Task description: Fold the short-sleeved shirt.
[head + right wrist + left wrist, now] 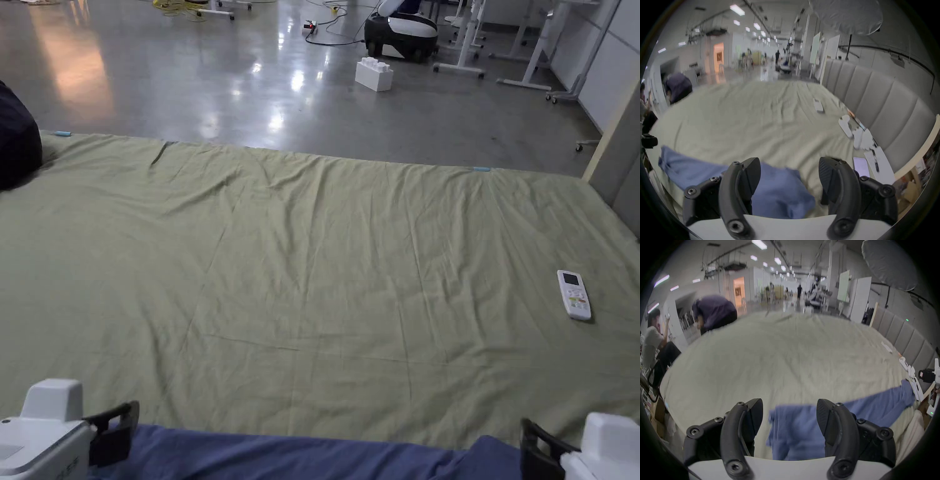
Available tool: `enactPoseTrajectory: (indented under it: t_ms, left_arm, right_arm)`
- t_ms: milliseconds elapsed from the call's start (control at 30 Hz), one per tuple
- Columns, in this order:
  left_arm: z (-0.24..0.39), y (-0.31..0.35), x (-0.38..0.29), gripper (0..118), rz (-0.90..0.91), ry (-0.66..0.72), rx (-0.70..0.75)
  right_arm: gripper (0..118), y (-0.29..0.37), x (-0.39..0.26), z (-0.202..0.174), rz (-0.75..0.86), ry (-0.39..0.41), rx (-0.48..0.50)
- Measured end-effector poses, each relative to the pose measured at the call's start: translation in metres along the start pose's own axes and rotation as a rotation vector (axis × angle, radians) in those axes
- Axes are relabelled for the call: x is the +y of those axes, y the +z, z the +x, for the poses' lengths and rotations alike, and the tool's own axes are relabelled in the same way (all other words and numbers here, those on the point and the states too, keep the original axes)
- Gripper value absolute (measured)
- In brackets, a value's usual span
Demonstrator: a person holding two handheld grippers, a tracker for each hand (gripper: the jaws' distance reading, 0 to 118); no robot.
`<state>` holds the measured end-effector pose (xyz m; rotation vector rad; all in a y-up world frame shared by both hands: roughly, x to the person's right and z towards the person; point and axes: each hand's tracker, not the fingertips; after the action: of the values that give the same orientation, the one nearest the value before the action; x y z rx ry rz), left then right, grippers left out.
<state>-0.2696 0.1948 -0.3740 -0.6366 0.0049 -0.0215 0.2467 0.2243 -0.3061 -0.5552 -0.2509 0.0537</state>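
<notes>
A wide bed (pixel 325 250) under a pale green sheet is the thing to steer by here.

At the bed's near left corner sits the left gripper (pixel 115 431), its fingers (pixel 753 415) spread wide with nothing between them. In the left gripper view the blue shirt (pixel 795 428) lies just ahead of those fingers, one bunched end in the gap but not pinched; whether cloth touches either finger I can't quite tell, as the view is blurred.

The shirt (pixel 281 456) runs as a long band along the bed's near edge, flat on the sheet, reaching from one gripper to the other.

At the bed's near right corner is the right gripper (pixel 537 447), fingers (pixel 752 175) likewise set wide apart and holding nothing. In the right gripper view the shirt's (pixel 769 190) other end sits partly behind the left finger and in the gap, resting on the sheet.

Farther along the bed's right side a white remote (pixel 574 295) lies alone on the sheet, well apart from the shirt. Against the padded headboard (pixel 883 104) at the right are some white bits and a phone (pixel 861 166), blurred.

Beyond the bed's far edge the grey floor (pixel 250 75) carries a white block (pixel 374 74). By the bed's far left corner, a person in dark clothes (pixel 714 311) bends over.
</notes>
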Motion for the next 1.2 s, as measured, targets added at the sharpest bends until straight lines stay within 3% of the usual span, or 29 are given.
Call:
enactPoseTrajectory:
  t_ms: [200, 267, 300, 400, 500, 567, 667, 833, 1200]
  left_arm:
    - [0.044, 0.014, 0.039, 64, 0.249, 0.003, 0.017]
    - [0.056, 0.020, 0.051, 55, 0.329, -0.017, 0.029]
    - [0.062, 0.023, 0.055, 44, 0.358, -0.025, 0.035]
    - [0.071, 0.024, 0.066, 18, 0.420, -0.039, 0.064]
    - [0.075, 0.023, 0.072, 6, 0.446, -0.018, 0.062]
    - [0.075, 0.022, 0.074, 1, 0.455, 0.006, 0.055]
    - [0.074, 0.020, 0.074, 1, 0.456, 0.023, 0.055]
    - [0.060, 0.018, 0.071, 0, 0.424, 0.042, 0.031]
    - [-0.018, 0.010, 0.030, 0, 0.077, 0.065, -0.012]
  right_arm:
    - [72, 0.000, 0.028, -0.049, 0.257, -0.010, 0.036]
    - [59, 0.002, 0.037, -0.064, 0.337, -0.008, 0.045]
    - [46, 0.003, 0.041, -0.070, 0.370, 0.003, 0.053]
    - [21, 0.006, 0.053, -0.086, 0.453, 0.039, 0.033]
    - [5, 0.004, 0.060, -0.095, 0.447, 0.003, 0.047]
    - [1, 0.004, 0.062, -0.098, 0.465, -0.011, 0.053]
    - [0, 0.005, 0.065, -0.101, 0.489, 0.016, 0.029]
    - [0, -0.001, 0.067, -0.101, 0.452, -0.009, 0.036]
    - [0, -0.010, 0.060, -0.100, 0.419, 0.027, 0.052]
